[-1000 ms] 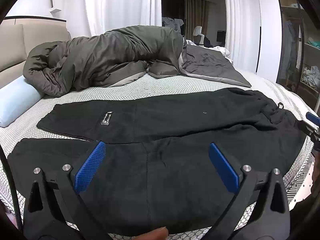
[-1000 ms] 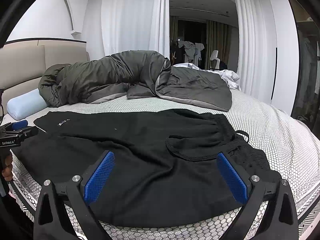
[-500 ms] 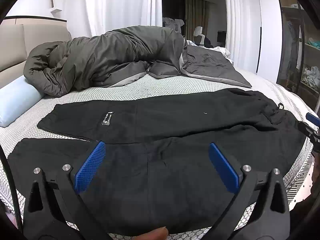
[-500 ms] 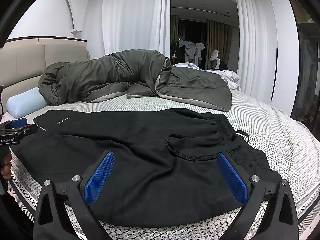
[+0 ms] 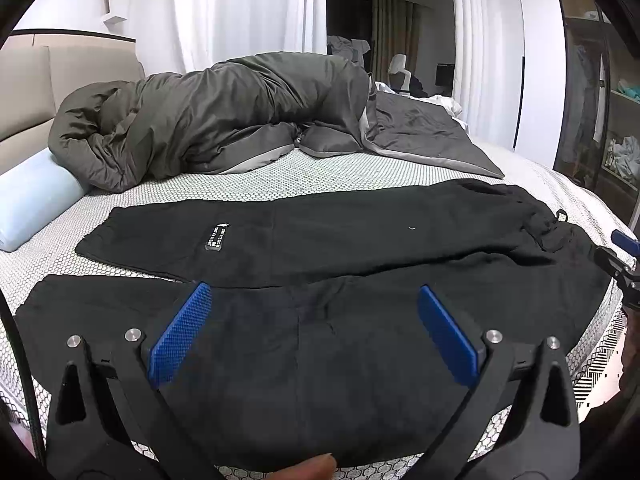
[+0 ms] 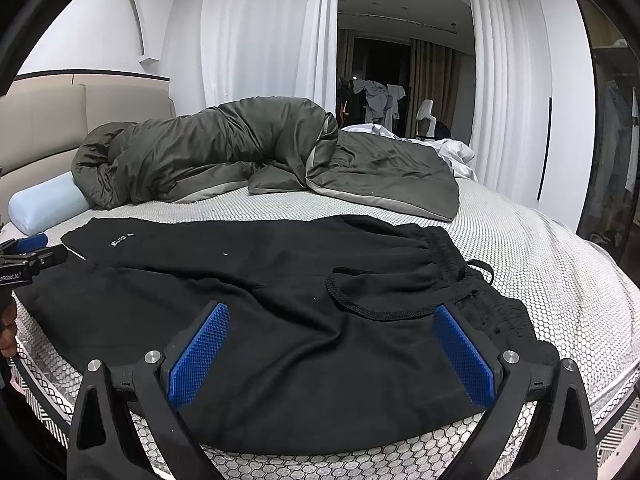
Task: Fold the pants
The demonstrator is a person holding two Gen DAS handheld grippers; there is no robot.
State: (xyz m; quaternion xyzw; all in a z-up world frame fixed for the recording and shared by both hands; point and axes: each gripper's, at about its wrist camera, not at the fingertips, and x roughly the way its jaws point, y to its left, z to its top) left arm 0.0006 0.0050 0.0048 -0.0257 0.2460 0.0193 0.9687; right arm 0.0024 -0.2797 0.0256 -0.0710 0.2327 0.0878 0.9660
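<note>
Black pants (image 5: 328, 248) lie spread flat across the bed, legs to the left, waistband to the right. A small label (image 5: 216, 237) shows on the far leg. In the right wrist view the pants (image 6: 256, 280) show their elastic waistband and a looped drawstring (image 6: 372, 312). My left gripper (image 5: 314, 332) hovers open over the near leg, nothing between its blue pads. My right gripper (image 6: 332, 354) hangs open above the hip area near the bed's front edge. Each gripper appears at the other view's edge: the right gripper (image 5: 622, 264), the left gripper (image 6: 24, 256).
A bunched grey duvet (image 5: 224, 120) covers the back of the bed. A pale blue bolster pillow (image 5: 32, 204) lies at the far left by the headboard. The patterned mattress (image 6: 532, 264) stretches bare to the right. A fingertip (image 5: 308, 468) shows at the bottom edge.
</note>
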